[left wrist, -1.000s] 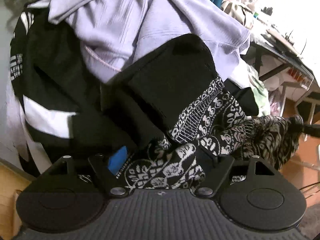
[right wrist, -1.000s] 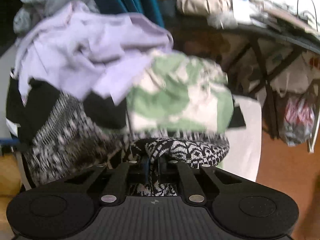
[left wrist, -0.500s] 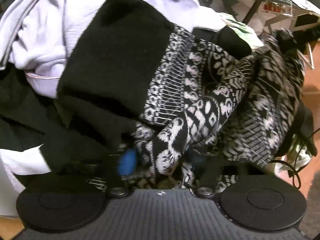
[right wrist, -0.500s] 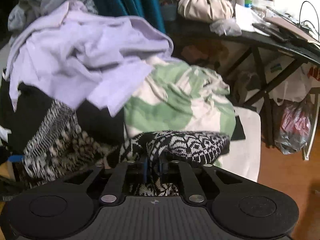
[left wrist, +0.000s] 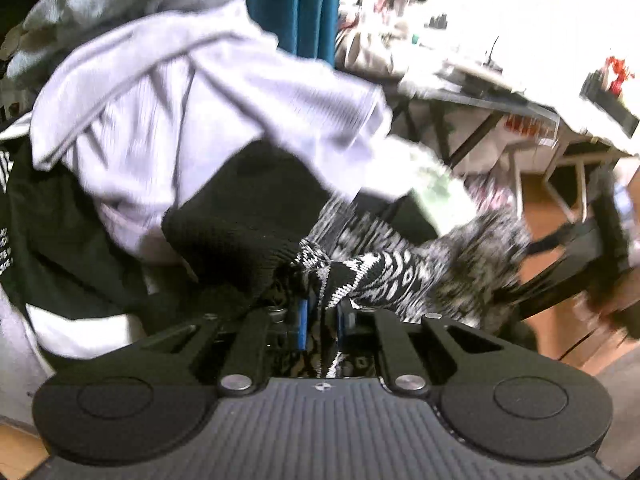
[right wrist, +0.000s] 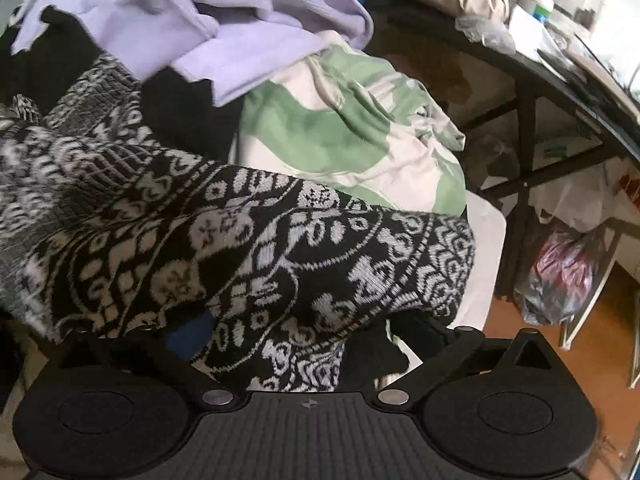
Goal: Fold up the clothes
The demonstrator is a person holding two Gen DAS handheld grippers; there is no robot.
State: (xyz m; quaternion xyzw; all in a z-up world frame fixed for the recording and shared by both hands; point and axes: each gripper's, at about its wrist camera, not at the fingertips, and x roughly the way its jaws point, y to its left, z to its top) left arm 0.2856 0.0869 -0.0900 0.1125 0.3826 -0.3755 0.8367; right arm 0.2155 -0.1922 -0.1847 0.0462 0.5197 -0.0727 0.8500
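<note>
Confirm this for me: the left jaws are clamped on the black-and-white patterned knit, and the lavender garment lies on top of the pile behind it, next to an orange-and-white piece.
One detail is off. The piece next to the lavender garment is green and white, not orange and white; the right wrist view shows it clearly. The rest holds: the left gripper is clamped on the patterned knit.

Patterned knit [left wrist: 472, 256] blurred; right hand-held gripper [right wrist: 304, 344] pads under knit.
</note>
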